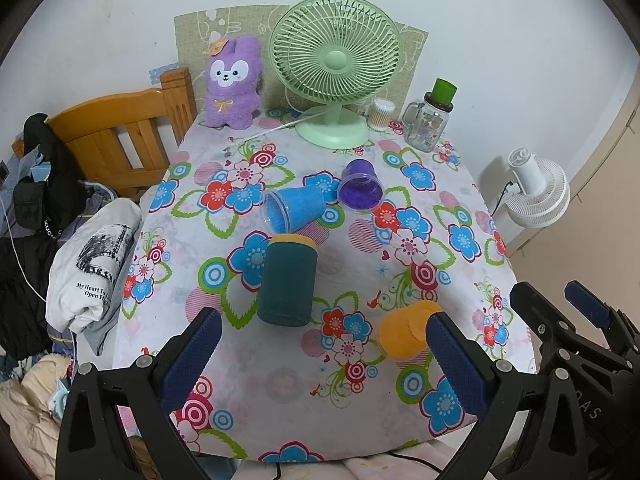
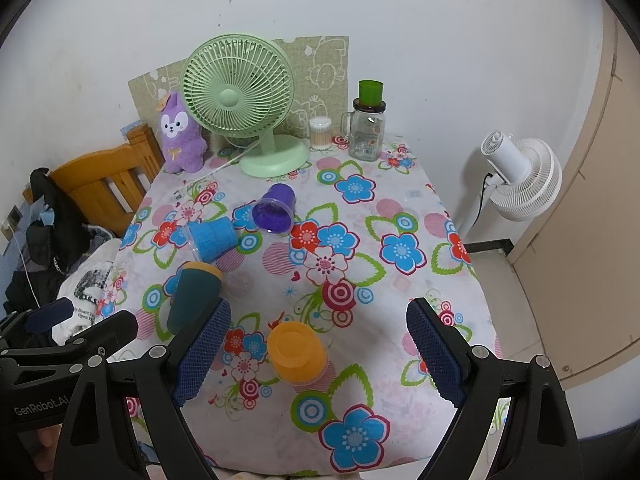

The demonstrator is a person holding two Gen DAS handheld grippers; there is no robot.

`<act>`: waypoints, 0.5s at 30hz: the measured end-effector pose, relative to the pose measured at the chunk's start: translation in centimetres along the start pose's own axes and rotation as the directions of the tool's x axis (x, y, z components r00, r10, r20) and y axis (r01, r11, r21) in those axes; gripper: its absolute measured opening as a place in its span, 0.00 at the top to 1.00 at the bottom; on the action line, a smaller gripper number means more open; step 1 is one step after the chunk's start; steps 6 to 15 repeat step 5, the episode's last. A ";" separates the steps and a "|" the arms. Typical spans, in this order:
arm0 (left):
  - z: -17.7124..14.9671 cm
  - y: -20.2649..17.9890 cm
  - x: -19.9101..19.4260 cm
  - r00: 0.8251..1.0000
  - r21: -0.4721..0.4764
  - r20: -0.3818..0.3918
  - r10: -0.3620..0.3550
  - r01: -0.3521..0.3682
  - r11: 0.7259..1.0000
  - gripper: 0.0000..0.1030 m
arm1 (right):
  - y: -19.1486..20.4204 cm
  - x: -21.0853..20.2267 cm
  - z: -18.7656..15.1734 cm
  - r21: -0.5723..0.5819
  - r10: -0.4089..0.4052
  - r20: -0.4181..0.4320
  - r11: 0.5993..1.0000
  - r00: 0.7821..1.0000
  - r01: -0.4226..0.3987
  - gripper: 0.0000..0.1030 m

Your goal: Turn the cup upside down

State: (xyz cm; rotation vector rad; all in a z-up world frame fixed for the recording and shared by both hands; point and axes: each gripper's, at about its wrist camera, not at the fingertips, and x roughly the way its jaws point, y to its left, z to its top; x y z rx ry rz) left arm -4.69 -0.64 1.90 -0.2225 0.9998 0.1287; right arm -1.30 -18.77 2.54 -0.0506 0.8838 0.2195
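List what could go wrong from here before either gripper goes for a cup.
1. The blue cup and purple cup lie on their sides close together; nudging one could roll it into the other.
2. The dark green cup lies just ahead of the open left gripper, with the orange cup near the right gripper; the two grippers sit close and might collide.
3. The loose floral tablecloth may bunch under a dragged cup.
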 end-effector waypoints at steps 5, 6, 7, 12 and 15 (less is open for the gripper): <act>0.1 0.1 0.2 1.000 0.000 -0.004 0.000 0.000 1.000 0.00 | 0.1 0.5 0.1 0.001 0.000 -0.006 1.000 1.000 0.000 0.11; 0.1 0.1 0.2 1.000 0.000 -0.004 0.000 0.000 1.000 0.00 | 0.1 0.5 0.1 0.001 0.000 -0.006 1.000 1.000 0.000 0.11; 0.1 0.1 0.2 1.000 0.000 -0.004 0.000 0.000 1.000 0.00 | 0.1 0.5 0.1 0.001 0.000 -0.006 1.000 1.000 0.000 0.11; 0.1 0.1 0.2 1.000 0.000 -0.004 0.000 0.000 1.000 0.00 | 0.1 0.5 0.1 0.001 0.000 -0.006 1.000 1.000 0.000 0.11; 0.1 0.1 0.2 1.000 0.000 -0.004 0.000 0.000 1.000 0.00 | 0.1 0.5 0.1 0.001 0.000 -0.006 1.000 1.000 0.000 0.11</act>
